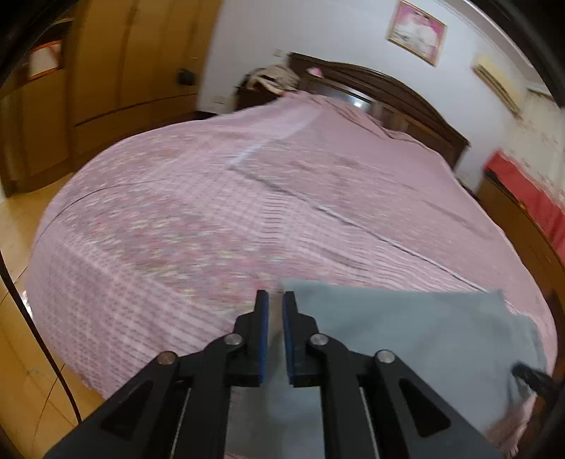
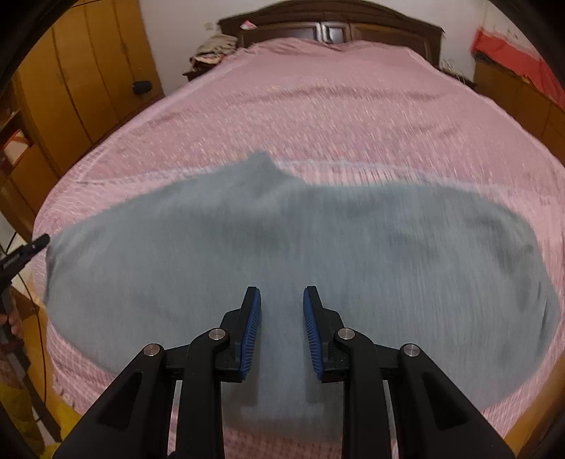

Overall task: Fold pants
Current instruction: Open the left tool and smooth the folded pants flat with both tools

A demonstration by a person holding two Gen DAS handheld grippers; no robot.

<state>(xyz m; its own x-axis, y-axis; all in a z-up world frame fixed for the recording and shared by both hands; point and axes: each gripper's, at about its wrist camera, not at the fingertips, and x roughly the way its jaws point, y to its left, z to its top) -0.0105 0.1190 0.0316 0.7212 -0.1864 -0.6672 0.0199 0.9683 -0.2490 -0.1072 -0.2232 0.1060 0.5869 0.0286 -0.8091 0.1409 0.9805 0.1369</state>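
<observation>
Grey-blue pants point(image 2: 282, 240) lie spread flat across the near part of a pink bed point(image 2: 317, 106). My right gripper point(image 2: 282, 300) is open and empty, hovering above the near edge of the pants. My left gripper point(image 1: 275, 300) is slightly open with a narrow gap and holds nothing; it sits over the left end of the pants point(image 1: 406, 335). The left gripper's tip also shows at the left edge of the right wrist view point(image 2: 24, 252), next to the pants' left end. Both views are motion-blurred.
The bed has a dark wooden headboard point(image 2: 332, 21) at the far end. Wooden wardrobes point(image 2: 70, 77) stand on the left. A cabinet with red cloth point(image 2: 522, 70) is on the right. Clothes are piled on a nightstand point(image 2: 212, 49).
</observation>
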